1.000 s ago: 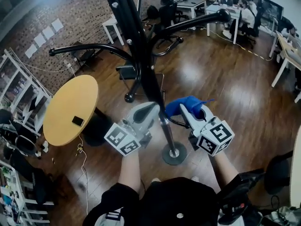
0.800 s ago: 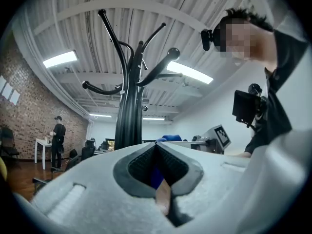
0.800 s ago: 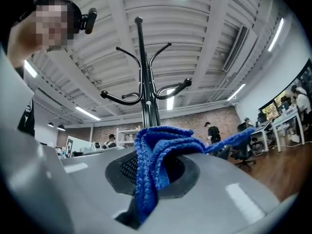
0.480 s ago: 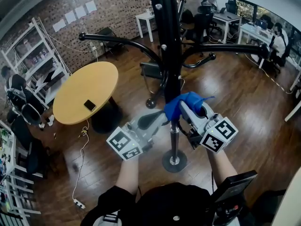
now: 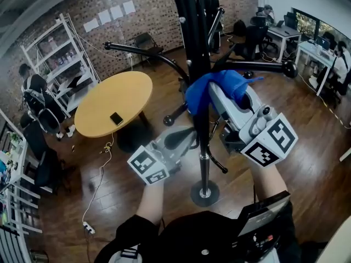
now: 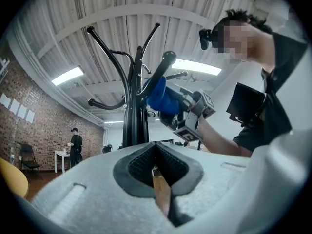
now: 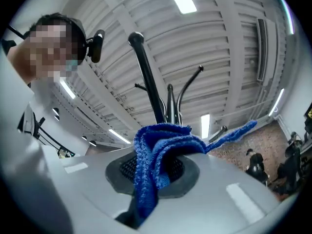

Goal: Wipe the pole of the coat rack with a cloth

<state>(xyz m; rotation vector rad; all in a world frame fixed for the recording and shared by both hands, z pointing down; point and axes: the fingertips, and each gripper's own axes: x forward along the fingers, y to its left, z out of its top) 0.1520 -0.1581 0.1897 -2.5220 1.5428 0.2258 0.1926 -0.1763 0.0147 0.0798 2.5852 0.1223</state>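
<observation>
Two grippers flanked the coat rack's black pole (image 5: 192,43). The right gripper (image 5: 222,97) clenched a blue cloth (image 5: 203,89) against the pole. The left gripper (image 5: 184,137), jaws closed on nothing, sat just beside the pole, lower down.

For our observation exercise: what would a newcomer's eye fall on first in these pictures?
The bright blue cloth, clamped in the right gripper, is held at the black coat rack pole, centre of the head view. Then the round yellow table to the left, and the left gripper, jaws shut and empty, low beside the pole.
</observation>
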